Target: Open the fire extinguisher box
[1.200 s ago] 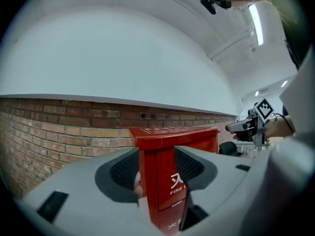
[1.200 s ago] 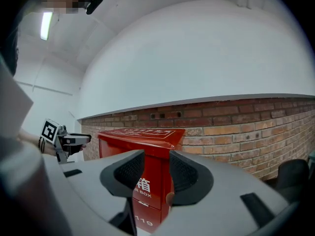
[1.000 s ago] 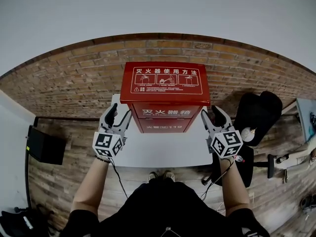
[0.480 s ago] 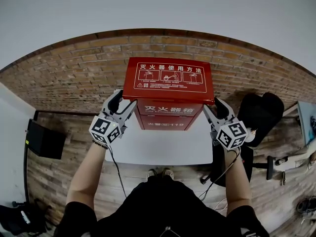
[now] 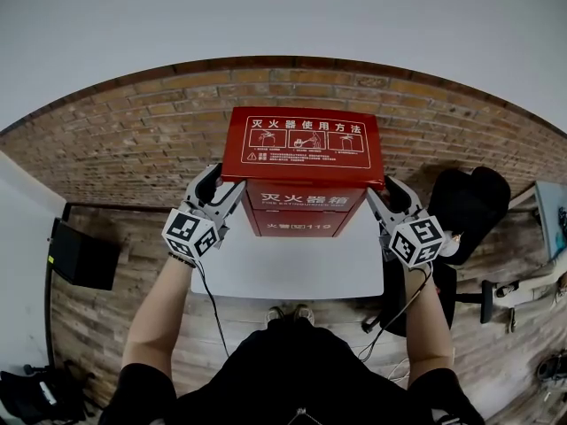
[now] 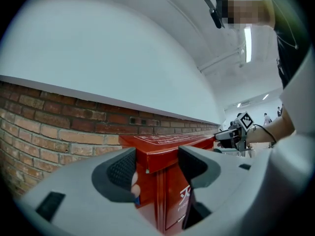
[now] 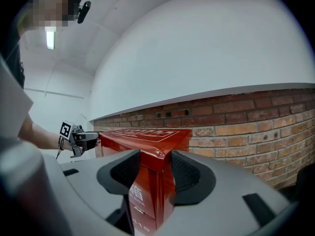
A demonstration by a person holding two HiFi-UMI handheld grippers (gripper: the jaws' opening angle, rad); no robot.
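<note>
A red fire extinguisher box [image 5: 301,215] stands on a white table [image 5: 292,268] against a brick wall; its lid [image 5: 306,140] carries white instruction print. My left gripper [image 5: 223,181] is at the lid's front left corner and my right gripper [image 5: 385,190] at its front right corner. In the left gripper view the lid corner [image 6: 167,141] sits between the wide jaws of the left gripper [image 6: 155,168], with a sliver of gap at the left pad. In the right gripper view the jaws of the right gripper [image 7: 155,168] are closing around the other corner [image 7: 142,134], pads close beside its faces.
The brick wall [image 5: 115,149] runs right behind the box. A black chair [image 5: 465,202] stands to the right of the table. A black case [image 5: 80,257] lies on the wooden floor at the left. The person stands at the table's near edge.
Both grippers have risen from beside the box body and moved in onto the lid's two front corners. Their jaws stand a little wider than a second ago.
</note>
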